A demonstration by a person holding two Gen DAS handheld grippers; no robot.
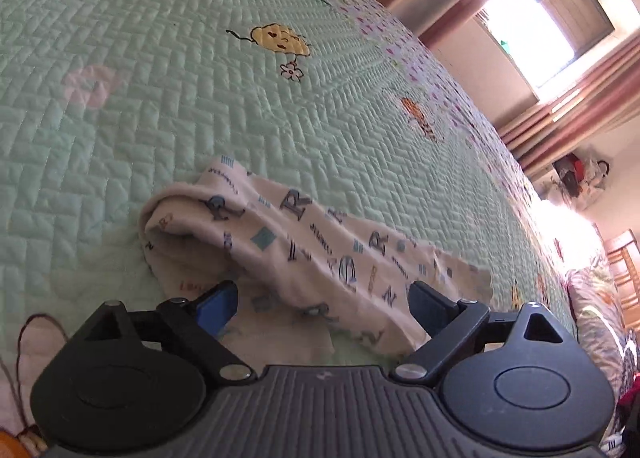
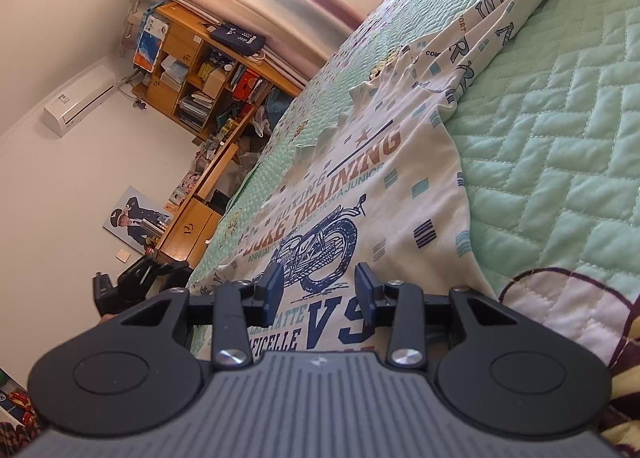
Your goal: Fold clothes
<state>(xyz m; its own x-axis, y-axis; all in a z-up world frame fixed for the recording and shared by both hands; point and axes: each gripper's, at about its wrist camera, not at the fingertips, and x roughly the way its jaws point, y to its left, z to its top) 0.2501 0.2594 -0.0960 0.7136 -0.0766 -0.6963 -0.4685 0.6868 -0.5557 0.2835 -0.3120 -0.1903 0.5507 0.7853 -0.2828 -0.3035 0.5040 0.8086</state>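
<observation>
Your left gripper (image 1: 322, 298) stands wide, gripping nothing, with the shirt's sleeve (image 1: 304, 242) lying between and just beyond its fingers on the quilt (image 1: 160, 98). The sleeve's long axis runs slantwise from beyond the left finger toward the right one. This looks like the sleeve-fold step: next, close on the cuff end. Your right gripper (image 2: 318, 284) is half-spread and holds nothing, above the shirt (image 2: 352, 194), whose body stretches ahead of it.

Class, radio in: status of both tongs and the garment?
Left tongs open, over the sleeve. Right tongs part open above the printed shirt, gripping nothing. Shirt unfolded on quilt. Nothing in the way.
</observation>
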